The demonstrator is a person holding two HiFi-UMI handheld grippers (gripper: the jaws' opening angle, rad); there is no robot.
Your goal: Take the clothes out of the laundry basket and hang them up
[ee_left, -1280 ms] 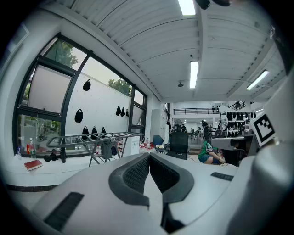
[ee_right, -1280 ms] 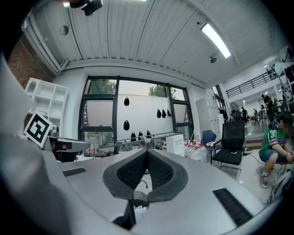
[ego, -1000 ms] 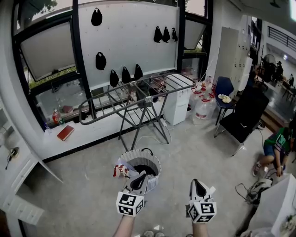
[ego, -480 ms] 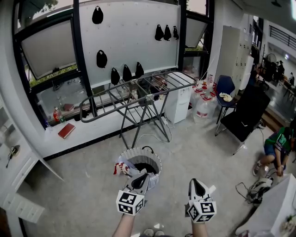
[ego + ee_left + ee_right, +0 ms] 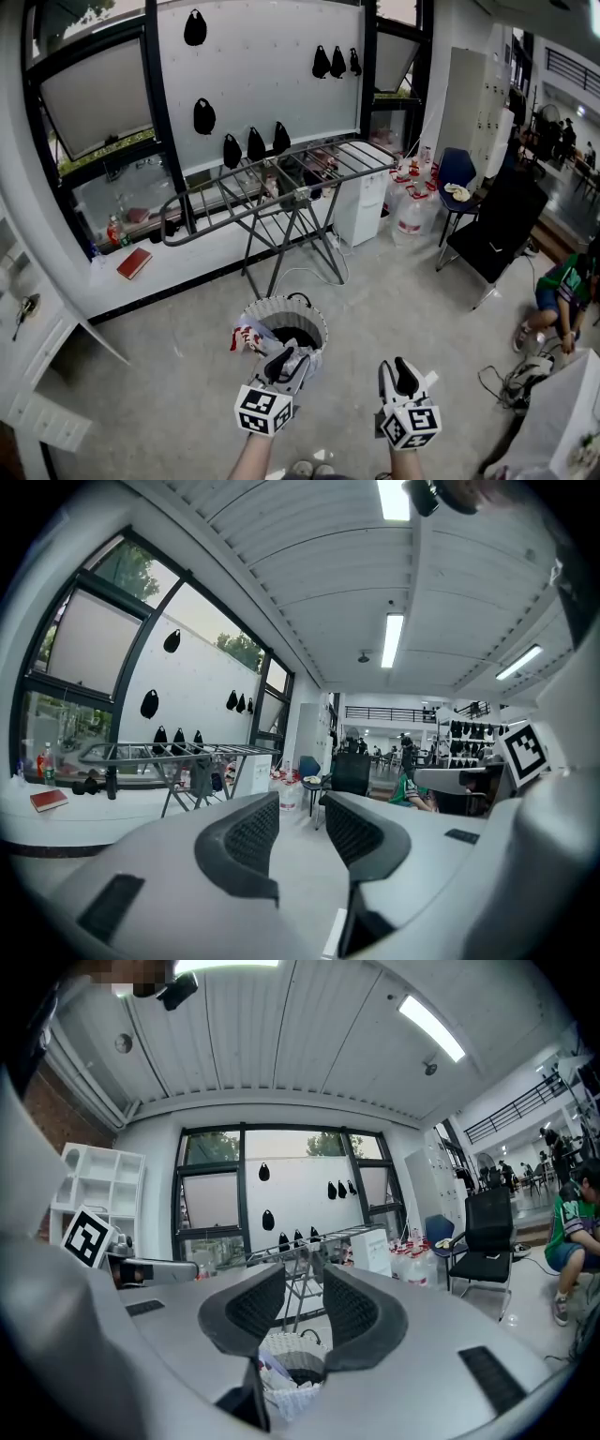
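A white woven laundry basket [image 5: 305, 323] stands on the floor in front of me, with dark clothes [image 5: 292, 339] inside and a white-and-red piece [image 5: 247, 341] hanging over its left rim. My left gripper [image 5: 286, 357] hovers just over the basket's near edge. Its jaws have just been opening and stand open with nothing between them [image 5: 302, 822]. My right gripper [image 5: 397, 367] is to the right of the basket. It has also just been opening and holds nothing [image 5: 305, 1302]; the basket [image 5: 295, 1358] shows below it. The grey drying rack [image 5: 281, 183] stands behind the basket.
A black chair [image 5: 492, 239], a blue chair [image 5: 457, 178] and water jugs [image 5: 410, 202] stand at the right. A person [image 5: 562, 291] sits on the floor at the far right, near cables [image 5: 506, 380]. A red book [image 5: 132, 264] lies on the window ledge.
Both grippers' jaws were shut and now stand apart. The hands have barely moved; the left one sits slightly nearer the basket.
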